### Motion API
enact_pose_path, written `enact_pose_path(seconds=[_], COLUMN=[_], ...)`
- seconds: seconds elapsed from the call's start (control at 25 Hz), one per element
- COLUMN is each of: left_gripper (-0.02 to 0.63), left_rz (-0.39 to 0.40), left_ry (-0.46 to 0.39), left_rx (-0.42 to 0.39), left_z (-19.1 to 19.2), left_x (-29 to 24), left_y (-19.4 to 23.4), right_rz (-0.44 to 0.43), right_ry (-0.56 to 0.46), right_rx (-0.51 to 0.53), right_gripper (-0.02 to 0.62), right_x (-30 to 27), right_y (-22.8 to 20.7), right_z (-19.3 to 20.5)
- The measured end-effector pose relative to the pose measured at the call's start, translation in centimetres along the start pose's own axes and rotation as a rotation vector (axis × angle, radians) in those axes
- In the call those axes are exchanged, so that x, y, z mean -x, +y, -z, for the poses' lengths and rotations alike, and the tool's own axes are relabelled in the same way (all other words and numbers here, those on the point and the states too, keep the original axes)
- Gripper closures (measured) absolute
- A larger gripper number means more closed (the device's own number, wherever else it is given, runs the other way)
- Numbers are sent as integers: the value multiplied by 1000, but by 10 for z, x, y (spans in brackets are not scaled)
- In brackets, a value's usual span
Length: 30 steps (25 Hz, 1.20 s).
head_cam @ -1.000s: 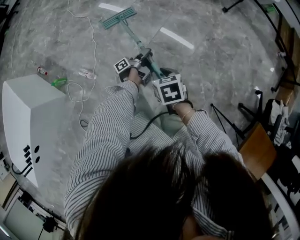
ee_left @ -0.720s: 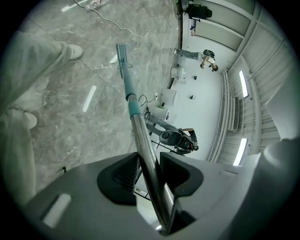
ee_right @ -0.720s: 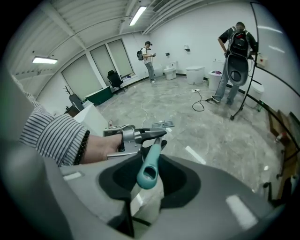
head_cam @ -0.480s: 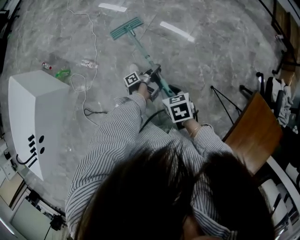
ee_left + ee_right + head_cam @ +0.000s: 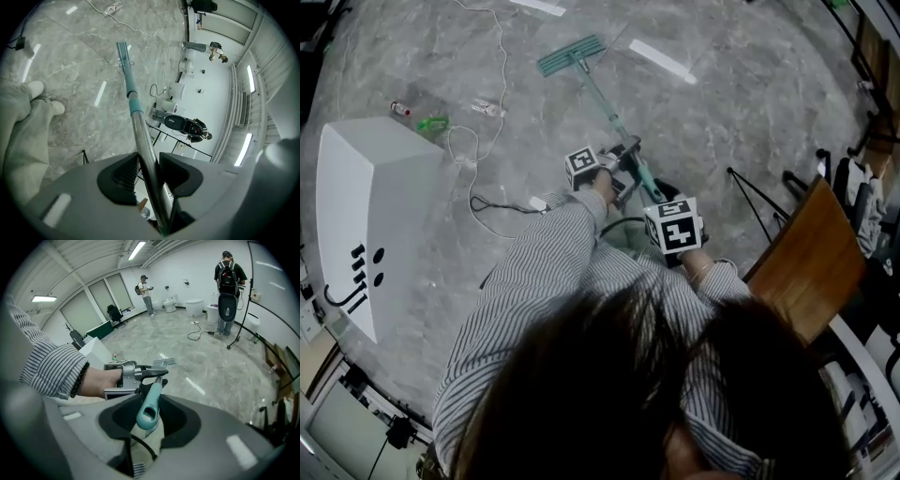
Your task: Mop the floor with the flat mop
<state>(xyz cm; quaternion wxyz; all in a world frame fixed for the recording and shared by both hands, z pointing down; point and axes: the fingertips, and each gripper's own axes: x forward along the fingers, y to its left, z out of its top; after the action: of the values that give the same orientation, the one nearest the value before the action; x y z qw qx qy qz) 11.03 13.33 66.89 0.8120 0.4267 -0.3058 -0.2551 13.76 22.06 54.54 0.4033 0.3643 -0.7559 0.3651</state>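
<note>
Pinstriped grey-and-white shirt sleeves (image 5: pixel 534 281), dark beaded bracelet (image 5: pixel 79 379), pale trousers (image 5: pixel 23 140), white shoes (image 5: pixel 35 88), 2 black-and-white marker cubes (image 5: pixel 677 225).

Floor (image 5: pixel 750 112): grey marble-pattern tile, glossy (strip lights reflect in it as bright bars). Walls (image 5: pixel 197 263): white. Windows (image 5: pixel 89 305): a row of large panes at the far side. Ceiling strip lights (image 5: pixel 136 249): lit. A white cabinet (image 5: pixel 366 216) stands left; a brown wooden board (image 5: pixel 811 262) right, near a black tripod (image 5: pixel 759 202).

Teal flat mop (image 5: pixel 573 54), grey marbled floor (image 5: pixel 722 112), striped sleeve (image 5: pixel 534 281).
</note>
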Motion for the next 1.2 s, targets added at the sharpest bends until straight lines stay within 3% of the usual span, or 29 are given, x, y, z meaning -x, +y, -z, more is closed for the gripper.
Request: enact_pose_path(seconds=[0.36,1.2], left_gripper=[479,477], left_rz=[22,37], left_ry=[-20,4], left_rx=[24,20], left_z=[-8,-8], left_x=[21,22], left_y=[-2,-3], right_rz=[26,43], right_ry=[-22,-13], right_rx=[-40,-46], right_gripper=[477,479], right_x=[-5,-5], right_y=[24,26], right_z=[0,-2])
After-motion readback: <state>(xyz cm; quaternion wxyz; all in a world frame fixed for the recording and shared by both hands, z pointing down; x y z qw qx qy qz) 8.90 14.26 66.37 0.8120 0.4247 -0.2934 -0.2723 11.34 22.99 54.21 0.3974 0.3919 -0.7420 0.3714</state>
